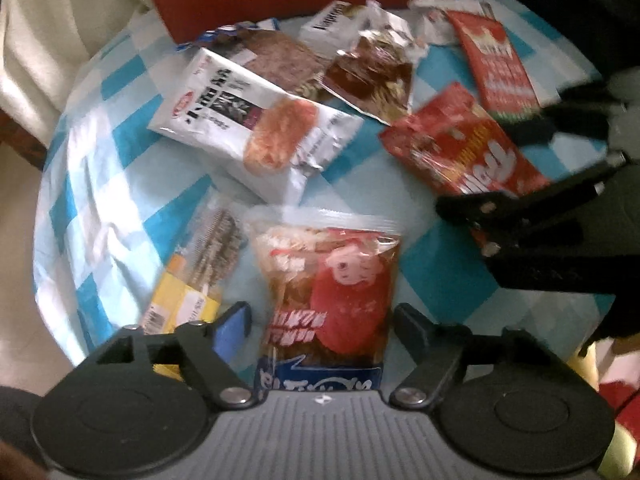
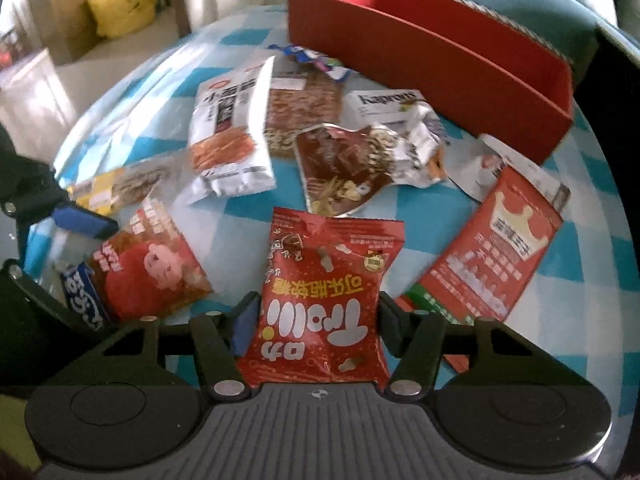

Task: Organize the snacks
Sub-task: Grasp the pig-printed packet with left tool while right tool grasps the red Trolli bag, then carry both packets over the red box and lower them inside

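Left hand-held gripper (image 1: 322, 322) is straddling the clear snack bag with the red pig label (image 1: 326, 284), about half open. The right pad is meeting the bag's edge; a thin gap is showing at the blue left pad (image 1: 232, 326), so I'm not calling it clamped. Blurry there.

Right hand-held gripper (image 2: 318, 320) is pinching the red gummy bag (image 2: 328, 300) across its width, narrower than the left one. Both pads are sitting against the side edges, and the bag is waisting slightly between them. I'm reading that as gripped.

Location: both bags are lying flat on the checked tabletop (image 1: 120, 160), each at 6 o'clock in its own wrist view, nearest me. The red box (image 2: 432, 68) is sitting at 1 o'clock in the right view, well apart, with nothing visible inside it. The rest of the pile, including the white jerky pack (image 1: 256, 128), the brown crinkled bag (image 2: 348, 168) and the flat red pack (image 2: 492, 248), is lying between me and the box.

Handling, my judgement: both are light, soft film pouches, slippery and crushable. They're folding rather than resisting, so I'm favouring a light squeeze. I'm taking hold across the short width near the lower end, on the filled body, not the sealed fin.

Orientation: each bag's long axis is running 6 to 12 o'clock, in line with the fingers. Print is reading upside down to me, so the tops are pointing toward 6. The pig bag's clear seal end is pointing to 12.
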Demonstrator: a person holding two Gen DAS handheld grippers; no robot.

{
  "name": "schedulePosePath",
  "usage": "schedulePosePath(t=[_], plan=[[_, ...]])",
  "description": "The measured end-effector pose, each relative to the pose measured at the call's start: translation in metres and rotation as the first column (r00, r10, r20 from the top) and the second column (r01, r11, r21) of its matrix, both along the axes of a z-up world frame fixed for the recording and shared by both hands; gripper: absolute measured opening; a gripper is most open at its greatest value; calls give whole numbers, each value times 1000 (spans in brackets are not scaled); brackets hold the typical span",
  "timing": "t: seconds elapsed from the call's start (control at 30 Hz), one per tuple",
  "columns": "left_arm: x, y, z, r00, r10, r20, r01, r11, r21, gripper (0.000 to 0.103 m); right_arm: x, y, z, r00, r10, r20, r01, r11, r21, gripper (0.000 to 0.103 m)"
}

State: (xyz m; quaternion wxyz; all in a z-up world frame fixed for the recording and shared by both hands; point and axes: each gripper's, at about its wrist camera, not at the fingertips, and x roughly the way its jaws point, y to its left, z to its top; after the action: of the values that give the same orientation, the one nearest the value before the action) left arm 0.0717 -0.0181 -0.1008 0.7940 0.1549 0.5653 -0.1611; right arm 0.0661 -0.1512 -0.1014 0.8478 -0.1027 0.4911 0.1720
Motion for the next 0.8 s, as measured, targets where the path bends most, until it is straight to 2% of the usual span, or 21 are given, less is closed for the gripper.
schedulePosePath(t=[0.07,0.13,0.4,0.63,0.8], plan=[[2,4,3,1000,25,5,-25,1000,-10,59,1,-3,2,1000,-16,-9,16,1000,20,65],[6,11,5,999,50,1,-50,998,-35,55,2,-9,4,999,-41,-21,42,998,53,62],[18,44,14,978,195,-69,-205,960,-190,47,4,-29,21,992,-127,-12,127,981,145,61],[20,47,32,972,233,-16,-230,943,-239,46,8,-41,34,985,-169,25,161,969,186,61],[29,45,52,971,237,42,-215,933,-290,46,10,-43,49,980,-184,74,165,964,208,61]])
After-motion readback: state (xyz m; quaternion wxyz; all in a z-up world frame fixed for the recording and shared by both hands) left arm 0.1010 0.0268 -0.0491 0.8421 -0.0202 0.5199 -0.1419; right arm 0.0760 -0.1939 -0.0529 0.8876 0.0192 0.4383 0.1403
